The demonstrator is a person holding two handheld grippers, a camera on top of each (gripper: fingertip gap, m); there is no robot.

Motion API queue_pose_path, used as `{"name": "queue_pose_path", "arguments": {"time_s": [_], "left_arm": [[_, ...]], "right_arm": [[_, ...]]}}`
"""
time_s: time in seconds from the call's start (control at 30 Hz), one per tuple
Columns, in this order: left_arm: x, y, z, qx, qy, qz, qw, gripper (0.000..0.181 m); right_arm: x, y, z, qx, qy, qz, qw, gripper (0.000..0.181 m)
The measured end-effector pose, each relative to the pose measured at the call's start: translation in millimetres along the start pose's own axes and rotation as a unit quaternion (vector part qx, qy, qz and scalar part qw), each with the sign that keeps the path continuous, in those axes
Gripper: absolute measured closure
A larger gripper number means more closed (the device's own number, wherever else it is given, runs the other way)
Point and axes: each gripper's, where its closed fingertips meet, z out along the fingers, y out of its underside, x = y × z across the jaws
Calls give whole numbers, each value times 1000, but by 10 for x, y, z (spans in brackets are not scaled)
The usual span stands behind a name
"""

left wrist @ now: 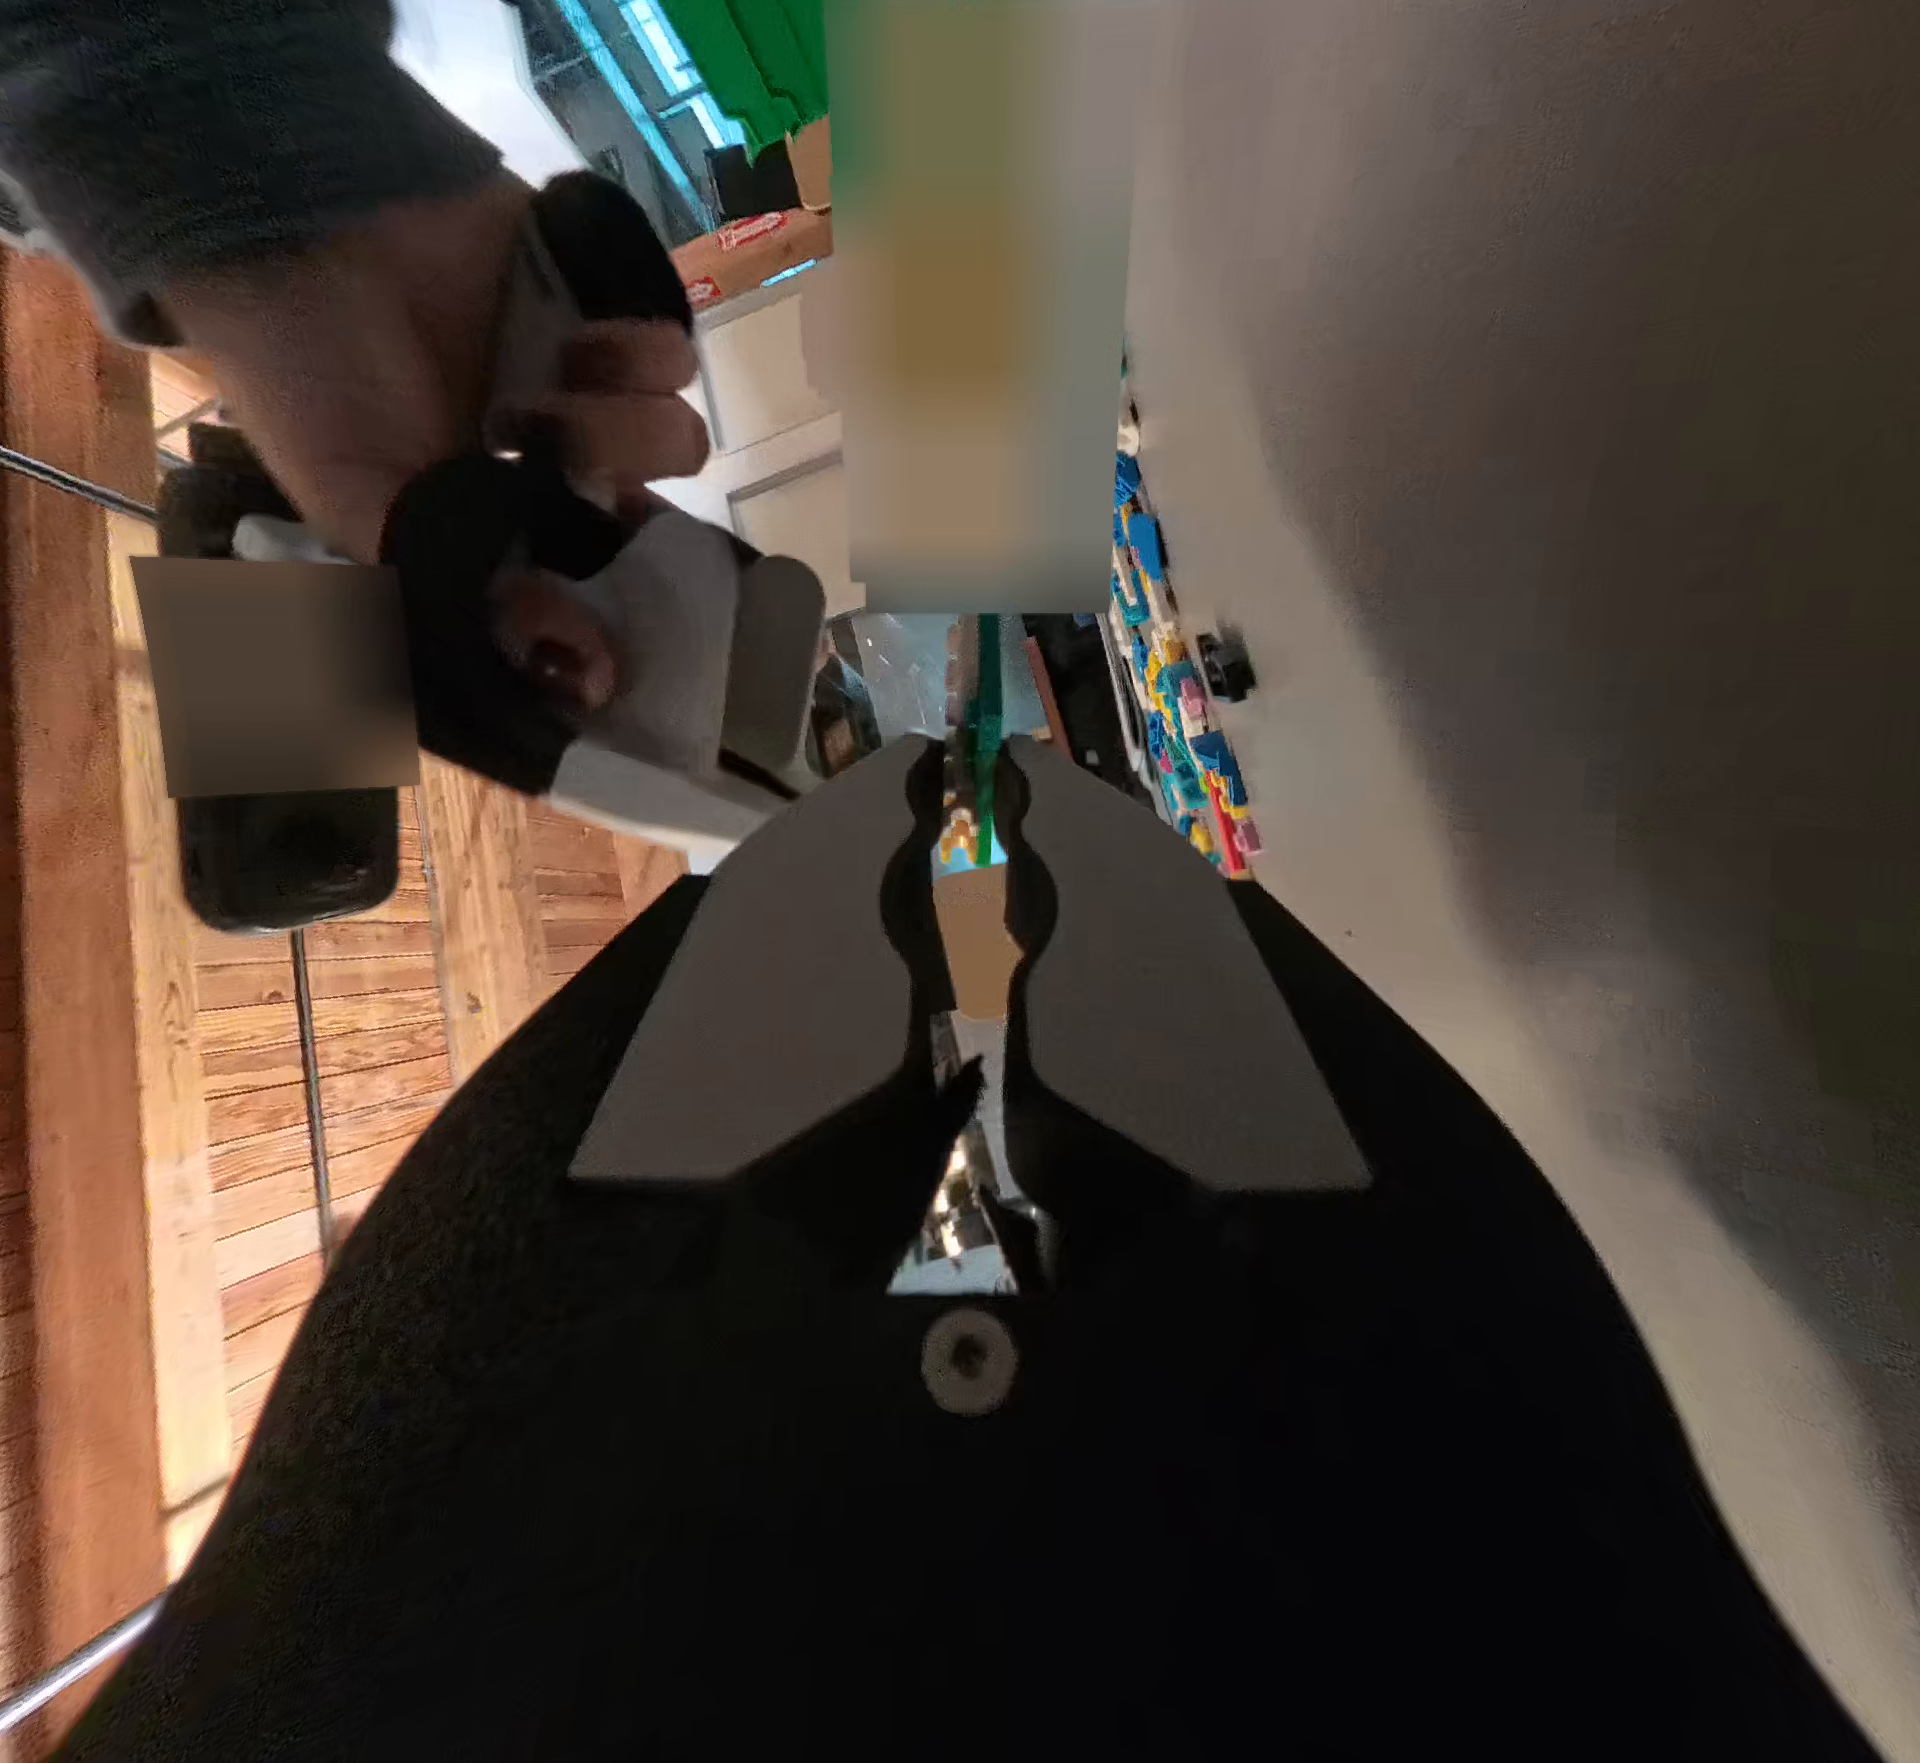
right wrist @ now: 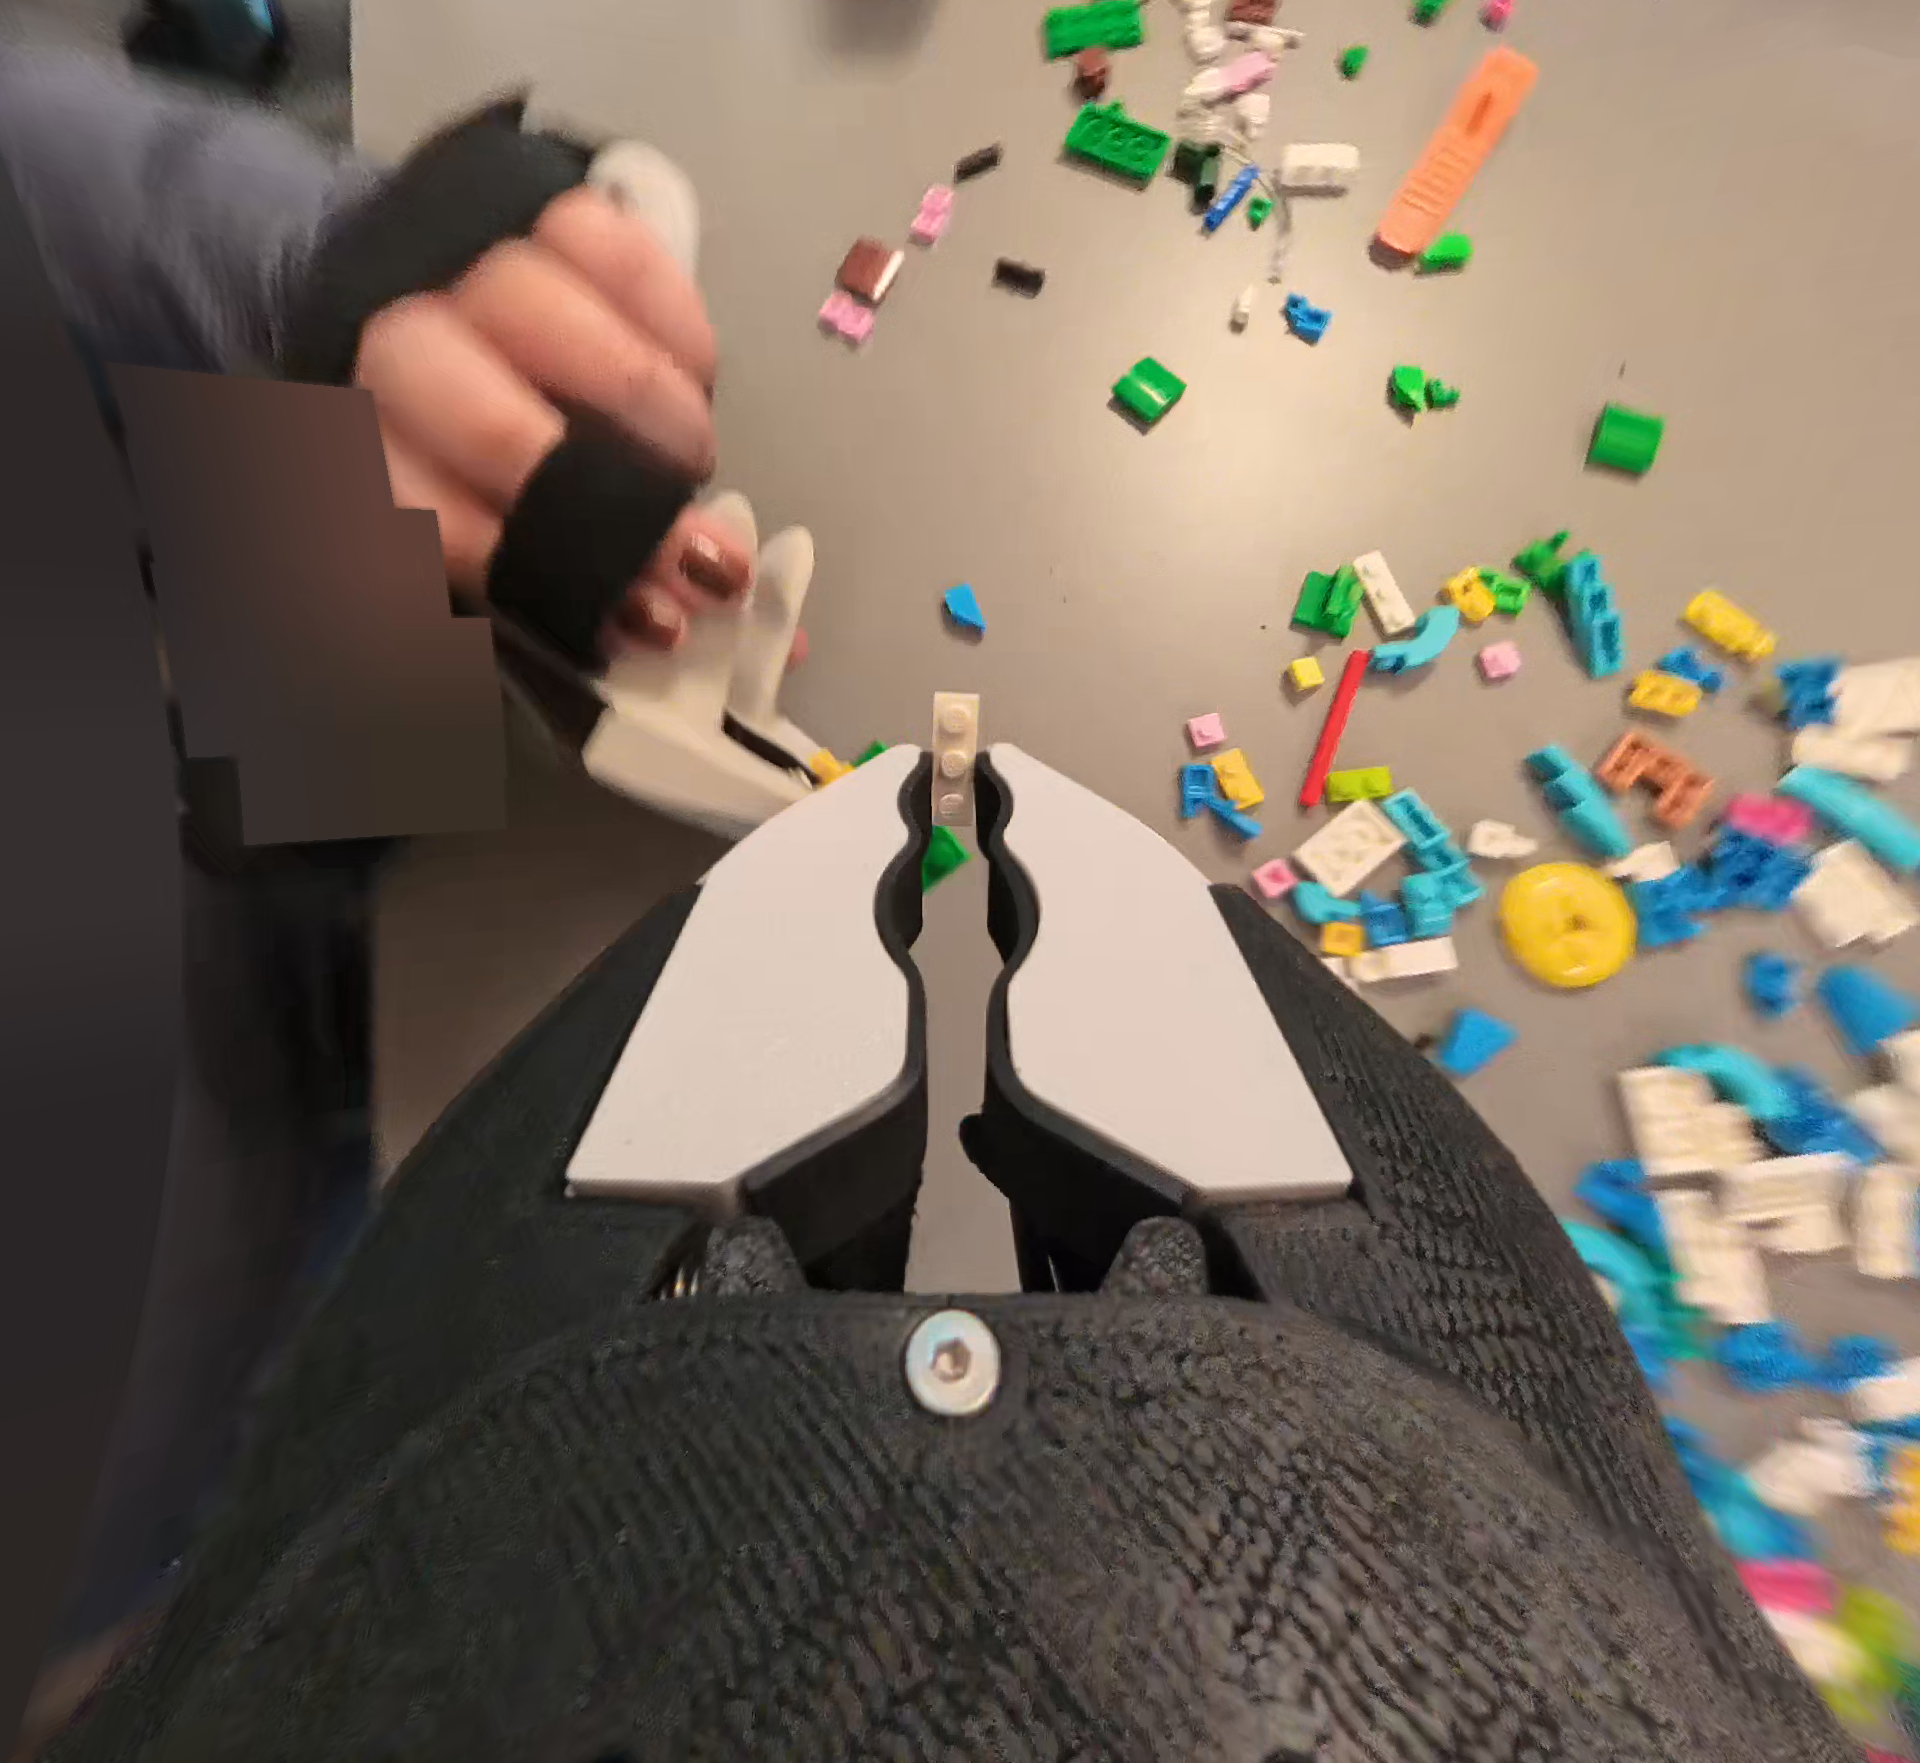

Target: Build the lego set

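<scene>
— Jaws first: what is each one doing, going left to right?

— On the left gripper the jaws stand nearly together, nipping a thin green plate edge-on at the very tips. A few small yellow and pale pieces cling to that plate just behind the tips. Its camera is rolled onto its side, so the grey table rises like a wall on the right of that view.

— Why hold the plate like that?

— My guess is it is being lifted off the table and turned to offer a face for the next piece. The other gripper, in a hand with a black strap, sits close by on the left of that view.

— And the right gripper?

— Its jaws are pressed onto a narrow white plate, studs facing the camera. The plate pokes forward past the tips, roughly half of it free.

— Sensible?

— I think so; a free end leaves room to seat it. In this view the left gripper's pale fingers lie just left of the tips.

— Everything else?

— Loose bricks scattered to the right, an orange brick separator farther off, a round yellow piece nearer.
</scene>
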Motion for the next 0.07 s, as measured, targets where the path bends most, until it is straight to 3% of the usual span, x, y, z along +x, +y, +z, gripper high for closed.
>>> {"name": "queue_pose_path", "arguments": {"time_s": [0.03, 0.07], "left_arm": [[20, 4, 15, -8, 5, 8, 1000, 173], [34, 12, 28, -14, 8, 11, 1000, 173]], "right_arm": [[-8, -21, 13, 15, -6, 50, 999, 175], [-4, -40, 16, 28, -9, 93, 995, 175]]}}
